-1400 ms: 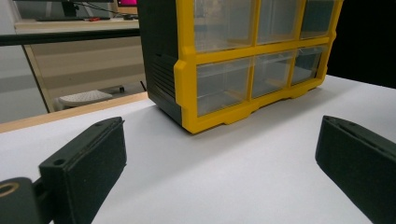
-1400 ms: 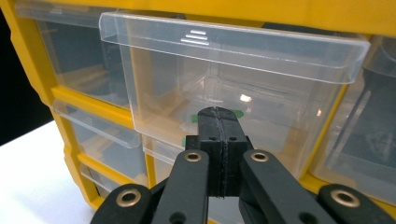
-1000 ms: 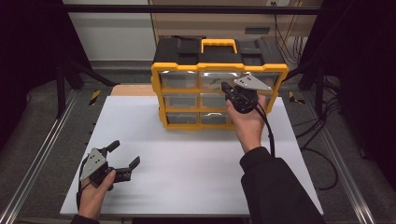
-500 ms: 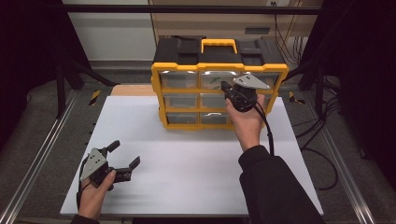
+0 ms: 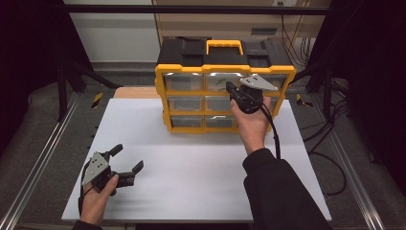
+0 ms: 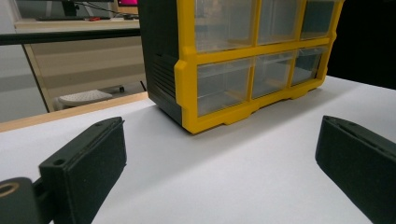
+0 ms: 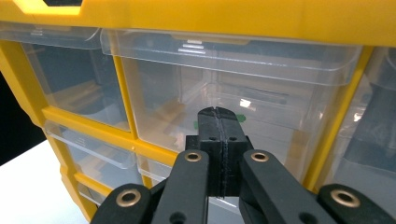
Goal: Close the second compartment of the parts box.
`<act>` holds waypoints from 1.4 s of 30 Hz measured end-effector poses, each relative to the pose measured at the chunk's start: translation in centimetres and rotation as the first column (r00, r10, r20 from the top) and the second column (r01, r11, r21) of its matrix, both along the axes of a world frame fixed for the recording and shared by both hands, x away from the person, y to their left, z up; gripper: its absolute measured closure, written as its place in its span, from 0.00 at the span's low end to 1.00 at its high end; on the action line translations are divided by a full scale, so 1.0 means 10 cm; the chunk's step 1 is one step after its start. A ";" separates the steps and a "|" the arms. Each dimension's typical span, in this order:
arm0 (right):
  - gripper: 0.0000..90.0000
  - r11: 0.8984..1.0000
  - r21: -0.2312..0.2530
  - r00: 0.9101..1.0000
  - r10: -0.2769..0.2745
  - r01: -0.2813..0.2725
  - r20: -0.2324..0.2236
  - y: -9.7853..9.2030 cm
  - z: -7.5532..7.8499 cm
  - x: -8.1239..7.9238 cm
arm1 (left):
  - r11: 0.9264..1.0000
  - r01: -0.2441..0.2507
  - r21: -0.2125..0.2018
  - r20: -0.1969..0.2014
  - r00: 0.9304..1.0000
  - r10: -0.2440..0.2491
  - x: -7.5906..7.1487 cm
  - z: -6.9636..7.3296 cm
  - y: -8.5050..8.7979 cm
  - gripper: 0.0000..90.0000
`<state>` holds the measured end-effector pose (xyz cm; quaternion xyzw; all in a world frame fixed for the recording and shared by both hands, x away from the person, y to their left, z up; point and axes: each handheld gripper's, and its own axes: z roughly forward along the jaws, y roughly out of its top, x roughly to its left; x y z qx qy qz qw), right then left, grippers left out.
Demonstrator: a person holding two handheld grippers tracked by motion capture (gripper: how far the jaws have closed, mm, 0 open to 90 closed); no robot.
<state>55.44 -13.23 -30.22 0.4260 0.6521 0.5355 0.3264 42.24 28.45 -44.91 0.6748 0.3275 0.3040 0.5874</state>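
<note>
Drawer cabinet [image 5: 191, 103] | right gripper [image 7: 219, 122] fingers clenched empty at middle top drawer [image 7: 224, 79] | left gripper [image 5: 129, 163] fingers spread wide, empty

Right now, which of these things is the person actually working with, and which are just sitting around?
In use:
- drawer cabinet, yellow frame, clear drawers
- right gripper, jaws shut, at the top middle drawer

Just around:
- left gripper, jaws open, held low over the white table
- black-and-yellow tape marks beside the table
</note>
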 end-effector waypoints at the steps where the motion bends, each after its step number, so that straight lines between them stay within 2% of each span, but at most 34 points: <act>1: 1.00 1.000 -0.001 1.000 -0.001 0.001 0.000 0.00 0.00 0.00 | 1.000 0.001 0.000 0.000 1.000 -0.001 0.00 0.00 0.00 0.02; 13: 1.00 0.999 -0.028 1.000 -0.016 0.016 0.003 0.01 -0.03 0.03 | 1.000 0.000 0.000 0.000 1.000 0.000 0.00 0.00 0.00 0.02; 30: 1.00 0.999 -0.039 1.000 -0.018 0.018 0.005 0.04 -0.05 0.03 | 1.000 0.002 0.007 0.000 1.000 -0.002 -0.01 0.00 -0.01 0.02; 35: 1.00 0.998 -0.054 1.000 -0.020 0.021 0.010 0.05 -0.08 0.02 | 1.000 0.004 0.006 -0.002 1.000 -0.004 0.00 0.00 0.00 0.02; 42: 1.00 0.999 -0.052 1.000 -0.013 0.014 0.007 0.03 -0.12 -0.04 | 1.000 0.004 0.006 0.000 1.000 -0.004 0.00 0.00 0.00 0.02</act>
